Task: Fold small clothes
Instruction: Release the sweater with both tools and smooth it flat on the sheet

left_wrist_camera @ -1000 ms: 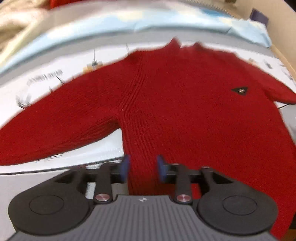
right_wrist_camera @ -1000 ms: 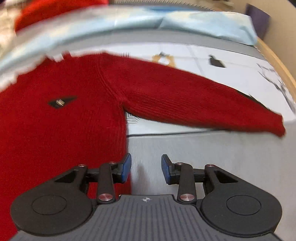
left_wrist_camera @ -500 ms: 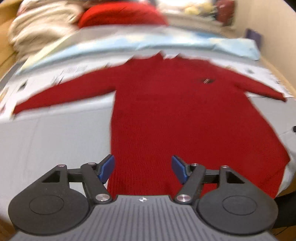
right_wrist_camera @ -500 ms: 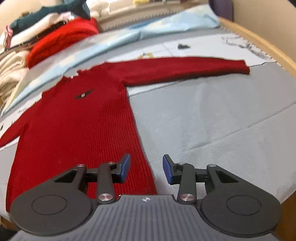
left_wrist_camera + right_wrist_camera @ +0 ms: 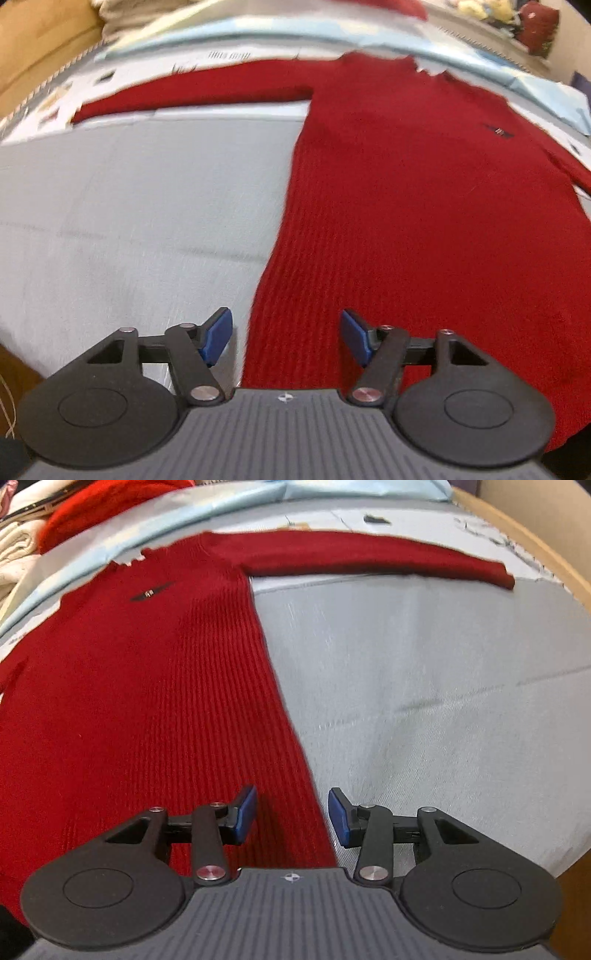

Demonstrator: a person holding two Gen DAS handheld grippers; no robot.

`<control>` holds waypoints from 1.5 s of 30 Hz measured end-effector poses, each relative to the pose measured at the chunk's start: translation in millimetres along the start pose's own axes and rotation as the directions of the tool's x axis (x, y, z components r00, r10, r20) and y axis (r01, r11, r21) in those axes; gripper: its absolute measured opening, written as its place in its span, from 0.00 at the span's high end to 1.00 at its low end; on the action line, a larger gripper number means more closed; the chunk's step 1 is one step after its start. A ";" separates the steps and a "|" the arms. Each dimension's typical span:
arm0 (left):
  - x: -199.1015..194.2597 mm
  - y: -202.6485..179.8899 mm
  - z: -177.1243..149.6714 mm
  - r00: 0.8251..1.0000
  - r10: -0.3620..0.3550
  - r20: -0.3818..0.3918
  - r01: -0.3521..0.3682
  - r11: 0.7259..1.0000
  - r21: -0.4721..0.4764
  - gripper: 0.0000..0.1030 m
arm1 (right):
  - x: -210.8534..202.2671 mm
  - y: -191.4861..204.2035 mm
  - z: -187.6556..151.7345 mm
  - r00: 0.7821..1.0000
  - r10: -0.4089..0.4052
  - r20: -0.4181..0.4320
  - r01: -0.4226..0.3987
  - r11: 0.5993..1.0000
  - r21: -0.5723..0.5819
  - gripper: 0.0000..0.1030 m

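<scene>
No legible txt; prob. blur.

Bare grey sheet (image 5: 129,206) lies open beside the red sweater's (image 5: 424,206) left edge, and more bare sheet (image 5: 443,686) beside its right edge, up to each outstretched sleeve (image 5: 369,555). Folded clothes (image 5: 22,550) are stacked beyond the collar, and a wooden bed rim (image 5: 524,542) bounds the right side.

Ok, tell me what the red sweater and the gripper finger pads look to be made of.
Red sweater: a soft matte knit, likely wool or acrylic, judging by its vertical ribbing.
Finger pads: blue, smooth, faintly glossy, probably rubber or soft plastic; the linkages behind them look like black matte hard plastic with metal pins.
</scene>
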State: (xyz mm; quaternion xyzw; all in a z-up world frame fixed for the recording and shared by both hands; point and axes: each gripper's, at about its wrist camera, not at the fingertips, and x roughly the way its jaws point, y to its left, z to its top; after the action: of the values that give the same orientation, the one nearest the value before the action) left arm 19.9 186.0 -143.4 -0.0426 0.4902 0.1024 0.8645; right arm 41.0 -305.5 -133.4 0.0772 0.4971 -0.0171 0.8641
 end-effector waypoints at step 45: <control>-35.3 -34.0 -35.0 0.996 -0.080 -0.036 0.086 0.958 0.272 0.52 | -7.1 51.0 -34.9 1.000 0.011 -0.028 -0.017 0.971 -0.239 0.53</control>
State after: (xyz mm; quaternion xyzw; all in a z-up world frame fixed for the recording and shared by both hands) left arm -19.6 142.0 -132.2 0.0553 0.5079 -0.0031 0.8596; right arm 12.9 -250.2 -138.5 -0.0239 0.5062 0.0502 0.8606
